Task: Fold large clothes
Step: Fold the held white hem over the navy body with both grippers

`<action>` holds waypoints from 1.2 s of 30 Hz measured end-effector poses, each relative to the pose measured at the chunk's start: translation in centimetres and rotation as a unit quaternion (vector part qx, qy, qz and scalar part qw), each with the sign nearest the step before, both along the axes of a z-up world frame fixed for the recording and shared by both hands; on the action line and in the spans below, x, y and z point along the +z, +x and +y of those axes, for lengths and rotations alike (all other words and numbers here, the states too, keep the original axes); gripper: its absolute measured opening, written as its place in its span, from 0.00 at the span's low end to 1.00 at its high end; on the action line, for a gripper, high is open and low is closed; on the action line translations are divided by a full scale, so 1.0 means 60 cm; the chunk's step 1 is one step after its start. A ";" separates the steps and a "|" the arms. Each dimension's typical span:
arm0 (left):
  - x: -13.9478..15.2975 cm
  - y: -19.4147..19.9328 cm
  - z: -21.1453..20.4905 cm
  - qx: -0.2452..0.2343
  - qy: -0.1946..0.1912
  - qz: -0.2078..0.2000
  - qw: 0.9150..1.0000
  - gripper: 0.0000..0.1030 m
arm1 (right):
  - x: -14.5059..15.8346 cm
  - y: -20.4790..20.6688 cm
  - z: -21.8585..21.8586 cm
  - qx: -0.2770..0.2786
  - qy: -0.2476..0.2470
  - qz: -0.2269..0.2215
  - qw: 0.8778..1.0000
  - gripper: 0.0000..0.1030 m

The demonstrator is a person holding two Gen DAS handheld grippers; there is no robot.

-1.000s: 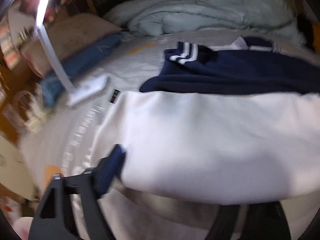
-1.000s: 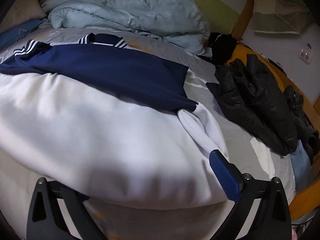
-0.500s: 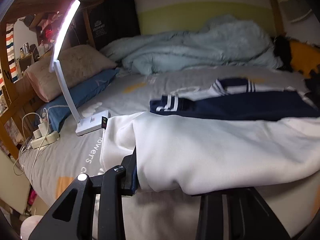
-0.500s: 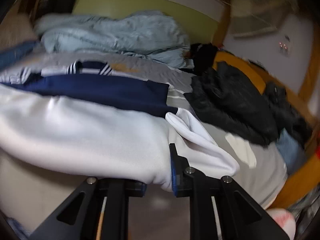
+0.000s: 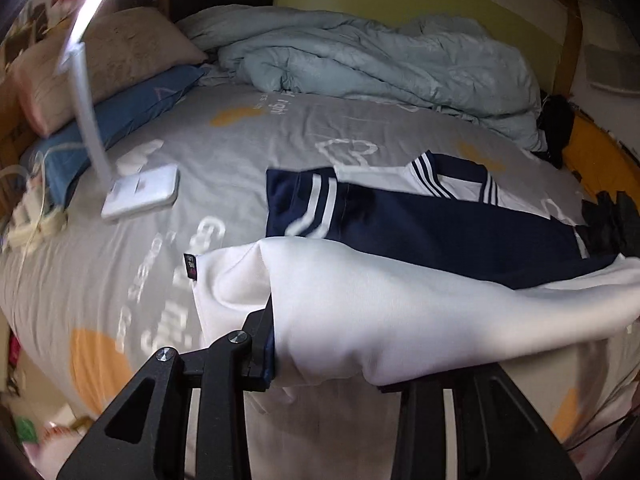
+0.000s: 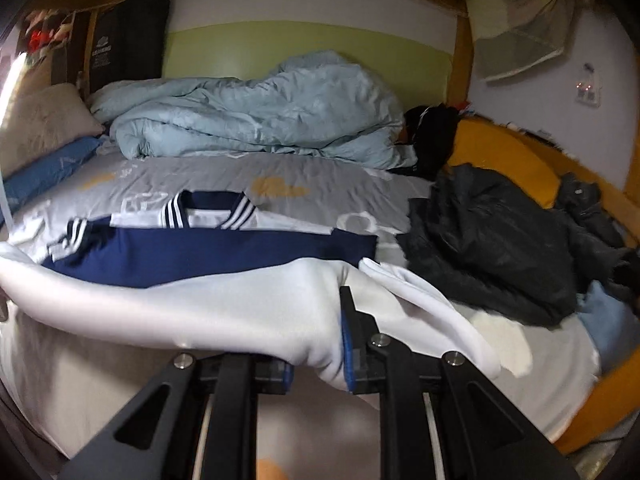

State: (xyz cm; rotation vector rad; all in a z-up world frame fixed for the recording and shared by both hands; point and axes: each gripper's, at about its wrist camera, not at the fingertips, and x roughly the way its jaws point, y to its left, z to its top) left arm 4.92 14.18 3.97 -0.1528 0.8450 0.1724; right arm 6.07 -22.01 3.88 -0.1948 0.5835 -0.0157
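Observation:
A white and navy shirt (image 5: pixel 420 224) with striped collar and cuffs lies across the grey bed (image 5: pixel 248 136). Its white bottom hem (image 5: pixel 360 304) is lifted off the sheet. My left gripper (image 5: pixel 328 344) is shut on the hem's left corner; cloth covers the right finger. In the right wrist view the same shirt (image 6: pixel 208 240) stretches leftward, and my right gripper (image 6: pixel 316 336) is shut on the hem's right corner (image 6: pixel 280 320), bunched between the blue pads.
A white desk lamp (image 5: pixel 140 192) stands on the bed's left side by pillows (image 5: pixel 108 52). A pale blue duvet (image 5: pixel 380 60) is heaped at the head. A black jacket (image 6: pixel 500 240) lies on the right, by the orange bed edge (image 6: pixel 500 148).
Both grippers closed on the white hem, which lay flat a second ago, and rose, lifting it off the bed. Both views now tilt up toward the headboard.

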 end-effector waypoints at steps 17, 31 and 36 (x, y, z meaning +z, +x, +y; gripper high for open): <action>-0.111 0.289 -0.004 -0.002 0.107 0.075 0.991 0.35 | -0.105 0.297 0.003 -0.002 0.033 0.068 0.997 0.18; -0.087 0.256 0.001 -0.030 0.096 0.009 0.995 0.22 | -0.087 0.269 0.005 -0.006 0.039 0.057 0.998 0.18; -0.030 0.145 0.007 -0.026 0.069 -0.012 0.997 0.20 | -0.033 0.174 0.000 0.006 0.030 0.036 0.999 0.18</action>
